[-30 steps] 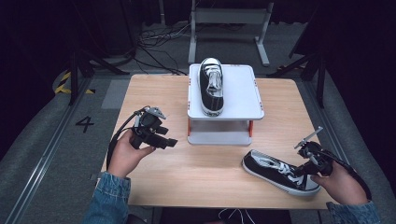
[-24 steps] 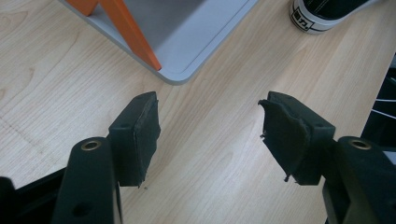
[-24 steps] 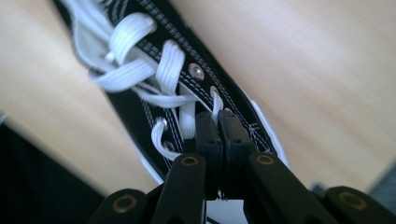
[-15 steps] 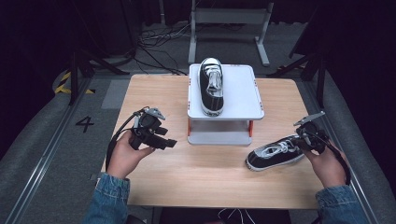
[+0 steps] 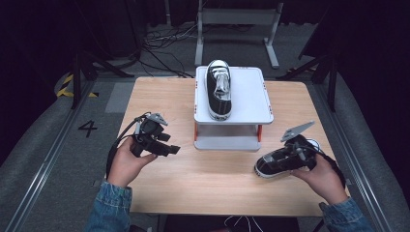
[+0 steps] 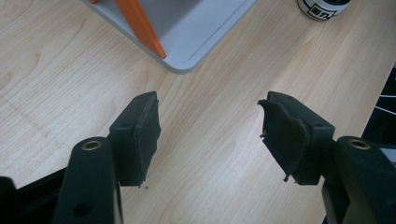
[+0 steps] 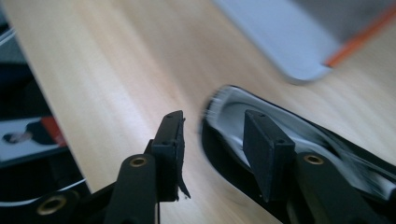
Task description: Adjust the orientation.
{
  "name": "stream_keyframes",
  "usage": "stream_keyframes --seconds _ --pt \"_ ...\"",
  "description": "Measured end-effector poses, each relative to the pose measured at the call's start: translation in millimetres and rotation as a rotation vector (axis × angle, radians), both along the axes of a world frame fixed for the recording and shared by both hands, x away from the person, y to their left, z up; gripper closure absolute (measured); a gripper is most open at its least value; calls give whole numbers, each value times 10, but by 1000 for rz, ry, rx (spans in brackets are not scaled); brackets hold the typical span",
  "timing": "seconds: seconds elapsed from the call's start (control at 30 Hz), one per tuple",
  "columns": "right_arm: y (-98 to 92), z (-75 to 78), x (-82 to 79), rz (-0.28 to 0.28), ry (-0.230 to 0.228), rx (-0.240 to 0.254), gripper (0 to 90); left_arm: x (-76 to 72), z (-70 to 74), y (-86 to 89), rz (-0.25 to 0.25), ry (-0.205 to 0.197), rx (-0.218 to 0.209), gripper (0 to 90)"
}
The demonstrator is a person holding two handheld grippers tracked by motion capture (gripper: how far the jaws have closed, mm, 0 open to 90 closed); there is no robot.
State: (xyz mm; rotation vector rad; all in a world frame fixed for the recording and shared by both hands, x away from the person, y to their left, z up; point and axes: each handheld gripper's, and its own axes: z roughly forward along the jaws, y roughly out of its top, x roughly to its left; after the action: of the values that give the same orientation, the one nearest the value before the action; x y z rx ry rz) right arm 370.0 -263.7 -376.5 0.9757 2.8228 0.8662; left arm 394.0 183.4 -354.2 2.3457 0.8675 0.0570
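Right gripper (image 7: 212,140): we have just been spreading it, jaws astride near shoe's (image 5: 280,162) heel wall, pads off.
Left gripper (image 6: 210,135): spread, empty.
Done: we see far shoe (image 5: 219,88) on stand (image 5: 251,99).
Left: near shoe.

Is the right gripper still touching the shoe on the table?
Cannot tell. In the right gripper view, the right gripper straddles the shoe's side wall, its jaws having just opened, but blur hides any gap at the inner pad.
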Motion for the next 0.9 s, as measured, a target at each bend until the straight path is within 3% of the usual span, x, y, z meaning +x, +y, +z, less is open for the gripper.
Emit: stream_keyframes --seconds 0.03,0.07,0.1,0.17,0.23,0.3,0.43,0.6,0.7,0.8,0.9 --pt "105 -39 2 43 16 -13 604 -8 -3 21 6 0 -3 372" --pt "158 -57 8 48 10 -29 613 -8 -3 21 6 0 -3 372" --pt "158 -57 8 48 10 -29 613 -17 -4 42 11 2 -4 372" --pt "191 -64 46 25 1 -53 696 -38 -8 79 19 4 -6 372" --pt "169 -73 84 16 4 -54 704 -51 -17 89 27 6 -6 372" --pt "169 -117 119 14 12 -68 711 -55 -19 88 32 7 -6 373" --pt "201 -116 88 33 25 -82 823 -47 -11 57 17 4 -4 373" --pt "-20 52 -26 74 83 -71 838 -5 -30 33 12 15 -9 373" --pt "-213 155 -160 85 125 -103 846 16 -39 5 2 16 0 372" --pt "-344 149 -239 90 161 -125 844 32 -28 -46 -11 11 -6 372" --pt "-543 100 -308 82 241 -88 818 69 -16 -81 -25 9 -6 372"
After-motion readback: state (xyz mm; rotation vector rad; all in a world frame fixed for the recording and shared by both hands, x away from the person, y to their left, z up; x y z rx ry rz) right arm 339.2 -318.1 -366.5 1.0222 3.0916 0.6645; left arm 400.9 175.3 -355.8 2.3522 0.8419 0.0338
